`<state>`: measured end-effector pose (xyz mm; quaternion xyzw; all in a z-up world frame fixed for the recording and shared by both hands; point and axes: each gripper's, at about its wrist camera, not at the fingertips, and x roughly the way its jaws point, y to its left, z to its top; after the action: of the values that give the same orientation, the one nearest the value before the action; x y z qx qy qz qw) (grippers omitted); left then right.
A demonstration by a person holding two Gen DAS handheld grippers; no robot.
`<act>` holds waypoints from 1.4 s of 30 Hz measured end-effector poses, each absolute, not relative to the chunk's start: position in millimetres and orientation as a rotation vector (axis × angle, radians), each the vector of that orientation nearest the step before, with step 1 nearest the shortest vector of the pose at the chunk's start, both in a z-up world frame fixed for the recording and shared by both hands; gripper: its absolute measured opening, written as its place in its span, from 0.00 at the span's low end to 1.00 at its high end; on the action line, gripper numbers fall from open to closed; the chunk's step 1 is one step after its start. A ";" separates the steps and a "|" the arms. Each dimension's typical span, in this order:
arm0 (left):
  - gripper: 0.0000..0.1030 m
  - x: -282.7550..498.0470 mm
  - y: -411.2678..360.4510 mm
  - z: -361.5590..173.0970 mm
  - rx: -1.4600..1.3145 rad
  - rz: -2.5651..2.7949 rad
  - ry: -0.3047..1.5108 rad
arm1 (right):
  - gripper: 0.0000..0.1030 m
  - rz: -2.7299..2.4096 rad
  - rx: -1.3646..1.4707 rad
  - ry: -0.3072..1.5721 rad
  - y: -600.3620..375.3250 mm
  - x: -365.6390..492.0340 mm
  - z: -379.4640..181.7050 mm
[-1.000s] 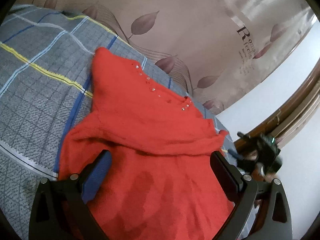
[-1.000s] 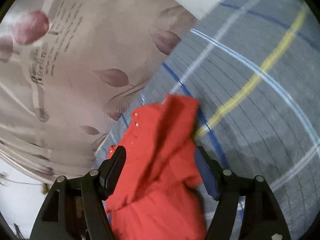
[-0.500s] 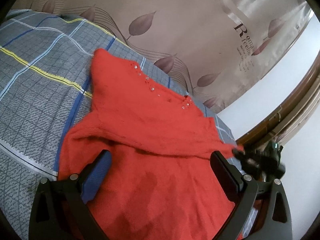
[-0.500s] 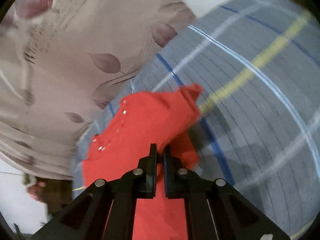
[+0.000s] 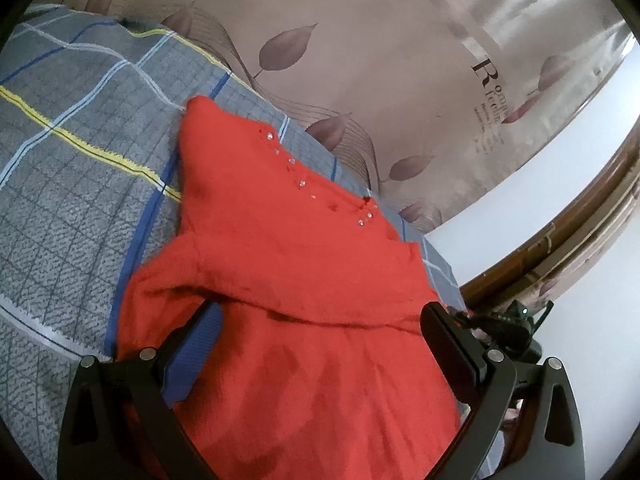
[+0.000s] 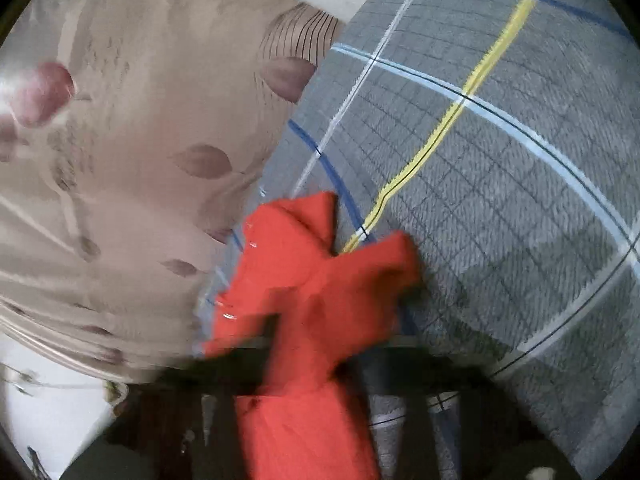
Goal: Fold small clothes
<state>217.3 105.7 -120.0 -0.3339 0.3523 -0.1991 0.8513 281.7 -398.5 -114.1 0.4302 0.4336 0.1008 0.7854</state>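
Note:
A small red knit sweater [image 5: 300,260] with a row of shiny studs lies spread on a grey checked blanket [image 5: 72,184]. My left gripper [image 5: 320,312] stands open just above its lower half, one finger near each side, pressing nothing. My right gripper [image 5: 504,328] shows at the sweater's right edge. In the blurred right wrist view, the right gripper [image 6: 316,340] is shut on a fold of the red sweater [image 6: 304,280]. The cloth drapes over its fingers and hides them.
A beige satin cloth [image 5: 360,60] with leaf prints and lettering rises behind the blanket. A brown wooden frame [image 5: 580,248] and a white wall lie to the right. The checked blanket [image 6: 500,200] stretches wide beyond the sweater.
My right gripper, open around the sweater's edge a second ago, has shut on it, and the cloth now bunches over its fingers. The left gripper has stayed put.

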 end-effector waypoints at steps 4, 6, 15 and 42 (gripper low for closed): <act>0.96 214.6 108.1 -120.0 -0.712 -0.405 0.716 | 0.07 0.270 0.804 0.945 -348.2 308.2 -69.5; 0.96 209.0 113.0 -118.4 -0.721 -0.358 0.684 | 0.07 0.410 0.777 0.978 -297.5 335.0 -39.6; 0.96 184.1 141.0 -113.0 -0.772 -0.155 0.546 | 0.06 0.778 0.890 0.779 -243.5 363.1 44.7; 0.96 241.8 48.2 -109.5 -0.806 -0.581 0.805 | 0.02 0.368 0.778 0.958 -345.0 380.3 -134.4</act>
<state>241.8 48.2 -109.5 -0.3763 0.3754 -0.2713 0.8024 380.3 -345.0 -134.4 0.3629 0.4466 0.1715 0.7997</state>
